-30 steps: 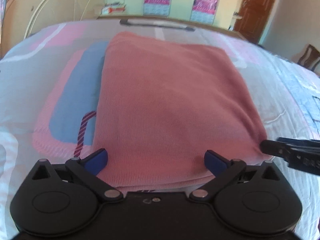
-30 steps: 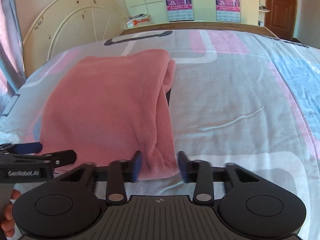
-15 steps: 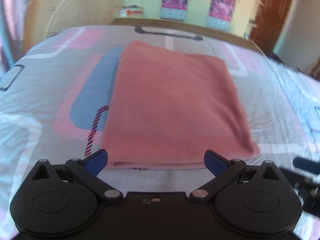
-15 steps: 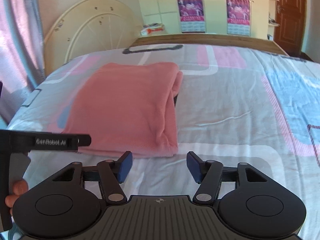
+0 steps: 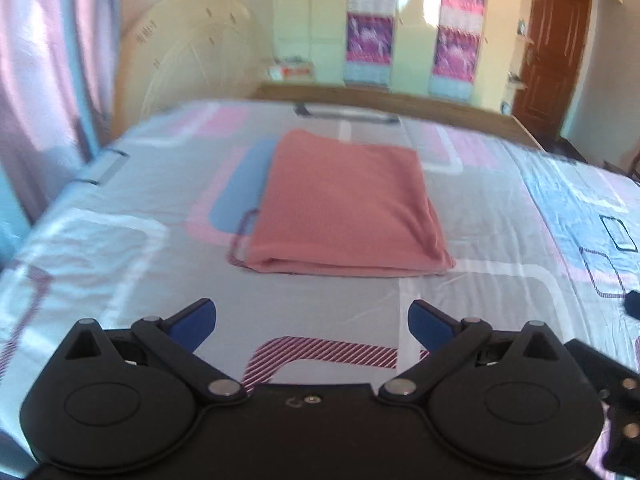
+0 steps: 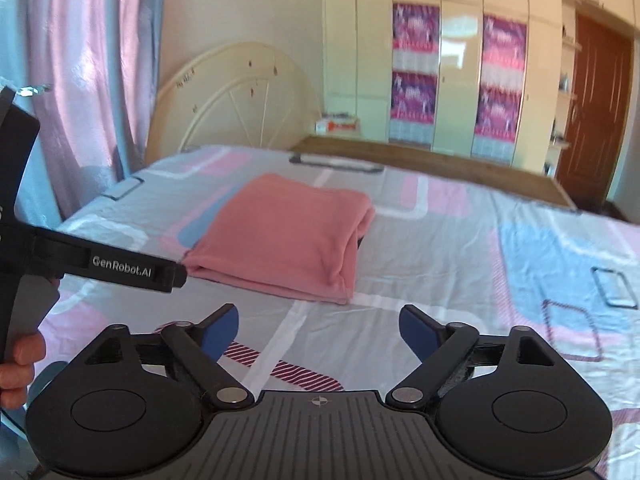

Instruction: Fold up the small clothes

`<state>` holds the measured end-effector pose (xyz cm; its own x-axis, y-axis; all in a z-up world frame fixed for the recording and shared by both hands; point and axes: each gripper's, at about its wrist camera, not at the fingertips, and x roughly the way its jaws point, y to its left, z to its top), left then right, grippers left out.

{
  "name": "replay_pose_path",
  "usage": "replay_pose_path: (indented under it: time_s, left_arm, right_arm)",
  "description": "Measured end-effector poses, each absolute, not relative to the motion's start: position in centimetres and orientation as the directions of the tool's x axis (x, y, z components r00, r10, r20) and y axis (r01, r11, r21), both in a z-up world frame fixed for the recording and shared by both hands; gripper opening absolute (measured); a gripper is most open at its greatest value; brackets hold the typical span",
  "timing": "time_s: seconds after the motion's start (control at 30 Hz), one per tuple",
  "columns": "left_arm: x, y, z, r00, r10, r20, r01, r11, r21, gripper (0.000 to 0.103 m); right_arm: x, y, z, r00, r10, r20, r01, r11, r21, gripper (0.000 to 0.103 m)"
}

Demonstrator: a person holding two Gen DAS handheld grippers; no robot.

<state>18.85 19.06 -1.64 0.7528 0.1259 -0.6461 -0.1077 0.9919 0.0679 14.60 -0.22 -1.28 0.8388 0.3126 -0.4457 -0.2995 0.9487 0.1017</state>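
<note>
Pink garment (image 5: 344,204) lies folded; both claws gape empty, left arm reads "GenRobot.AI".

Your folded garment (image 5: 344,204) lies on the bed (image 5: 120,248), beyond both hand-held grippers; wardrobe (image 6: 456,80) stands behind

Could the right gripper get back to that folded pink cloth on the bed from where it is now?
Probably yes. The right gripper is open and empty, and only bare bedsheet lies between it and the pink cloth.
</note>
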Motion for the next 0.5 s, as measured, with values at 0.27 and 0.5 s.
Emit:
replay_pose_path:
  time_s: [0.27,0.5]
  left_arm:
    - [11.2,18.4,-0.4,0.767,0.141,-0.625,-0.078,0.989,0.127,0.102]
    - [5.9,18.2,0.9,0.780,0.124,-0.614,-0.068,0.991,0.114,0.102]
  right_arm:
    - [6.6,-1.1,0.4,0.903,0.253,-0.348,-0.221,0.967,0.130,0.101]
    - [1.1,-2.0,1.4,0.935,0.201,-0.293,-0.162,0.975,0.152,0.102]
